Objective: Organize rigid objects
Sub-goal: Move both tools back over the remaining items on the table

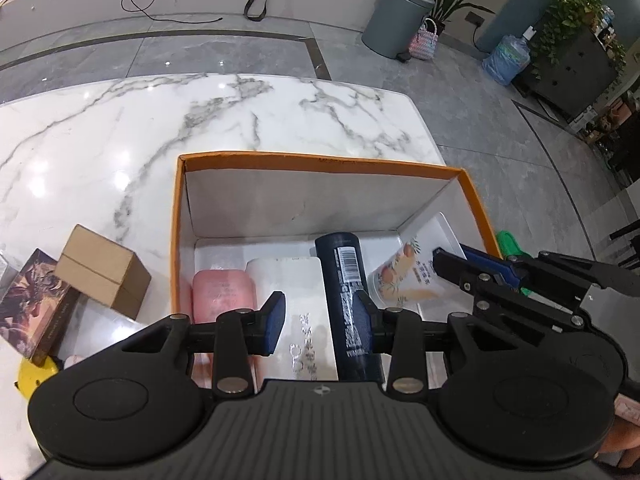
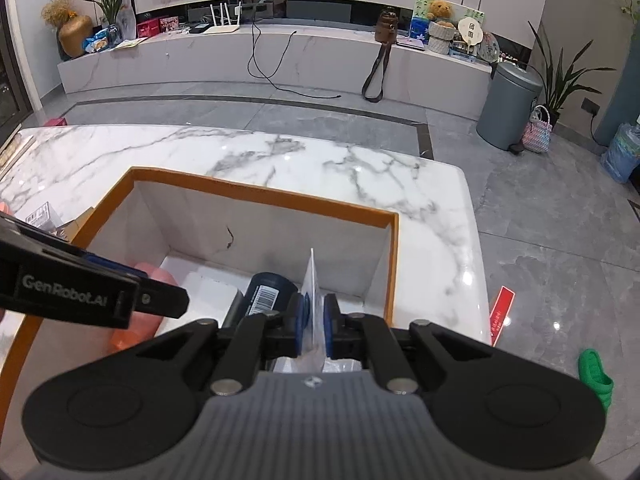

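- My left gripper [image 1: 322,322] hangs over the near end of the orange-rimmed box [image 1: 320,160], jaws partly apart with nothing between them; the dark bottle [image 1: 348,292] merely lies beneath its right pad, not gripped.
- My right gripper [image 2: 316,326] has its pads drawn close on either side of a thin white card-like item [image 2: 314,300], standing on edge over the right half of the box. From this angle I cannot tell whether the pads press on it or have let go.
- Already in the box, side by side on its floor: a pink bottle [image 1: 224,292], a white packet [image 1: 296,300], the dark bottle, and a clear tub with an orange print [image 1: 404,276] leaning in the right corner.
- Not yet packed, on the surface [image 1: 120,140] just left of the box: a plain brown carton [image 1: 106,276], a dark printed box [image 1: 36,304] touching it, and a yellow item [image 1: 34,376] largely hidden behind my gripper.
- Judgement: past halfway. The white item needs settling, then the outside pieces go in; the far half of the box floor has room.
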Demonstrator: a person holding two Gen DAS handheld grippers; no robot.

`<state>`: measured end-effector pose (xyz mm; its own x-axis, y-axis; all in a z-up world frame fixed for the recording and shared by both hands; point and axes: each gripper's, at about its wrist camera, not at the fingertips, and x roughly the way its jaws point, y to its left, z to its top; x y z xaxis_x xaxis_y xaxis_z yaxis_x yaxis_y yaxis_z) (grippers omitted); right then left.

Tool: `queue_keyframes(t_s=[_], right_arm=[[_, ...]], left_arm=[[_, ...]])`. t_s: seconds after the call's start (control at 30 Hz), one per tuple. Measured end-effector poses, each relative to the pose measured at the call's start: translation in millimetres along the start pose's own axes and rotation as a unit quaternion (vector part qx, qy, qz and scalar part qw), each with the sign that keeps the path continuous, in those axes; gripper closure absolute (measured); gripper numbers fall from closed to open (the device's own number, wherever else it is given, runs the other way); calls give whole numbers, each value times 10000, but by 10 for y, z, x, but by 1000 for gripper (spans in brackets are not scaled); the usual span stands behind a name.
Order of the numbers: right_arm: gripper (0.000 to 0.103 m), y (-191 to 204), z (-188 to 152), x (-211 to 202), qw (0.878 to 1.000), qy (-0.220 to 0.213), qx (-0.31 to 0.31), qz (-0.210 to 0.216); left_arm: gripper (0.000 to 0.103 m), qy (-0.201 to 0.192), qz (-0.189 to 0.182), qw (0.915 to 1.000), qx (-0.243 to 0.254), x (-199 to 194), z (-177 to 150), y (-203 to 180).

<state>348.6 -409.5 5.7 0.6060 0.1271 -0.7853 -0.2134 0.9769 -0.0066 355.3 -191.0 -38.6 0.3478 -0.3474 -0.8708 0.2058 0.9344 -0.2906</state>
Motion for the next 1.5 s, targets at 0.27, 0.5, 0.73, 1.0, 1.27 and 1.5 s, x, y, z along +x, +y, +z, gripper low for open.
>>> queue_keyframes(t_s=[0.27, 0.5, 0.73, 1.0, 1.27, 1.5], right_arm=[[66, 199, 17, -334, 9994, -286, -108, -129], [51, 754, 20, -665, 9960, -661, -438, 408], [50, 1413, 88, -700, 9896, -523, -641, 1181], [50, 2134, 12, -420, 9877, -20, -687, 1405], [46, 2626, -352, 89, 9940, 656, -348, 807], [39, 2600, -485, 342, 9959, 607, 153, 660]], left_arm=[[60, -339, 4, 9986, 417, -504, -123, 84], [60, -726, 141, 9944, 757, -1138, -237, 444], [60, -770, 574, 9933, 636, -1474, -461, 981], [59, -856, 722, 9930, 369, -1359, -790, 1574], [42, -867, 467, 9948, 278, -948, -838, 1879], [21, -1223, 364, 9896, 669, -657, -852, 1991]])
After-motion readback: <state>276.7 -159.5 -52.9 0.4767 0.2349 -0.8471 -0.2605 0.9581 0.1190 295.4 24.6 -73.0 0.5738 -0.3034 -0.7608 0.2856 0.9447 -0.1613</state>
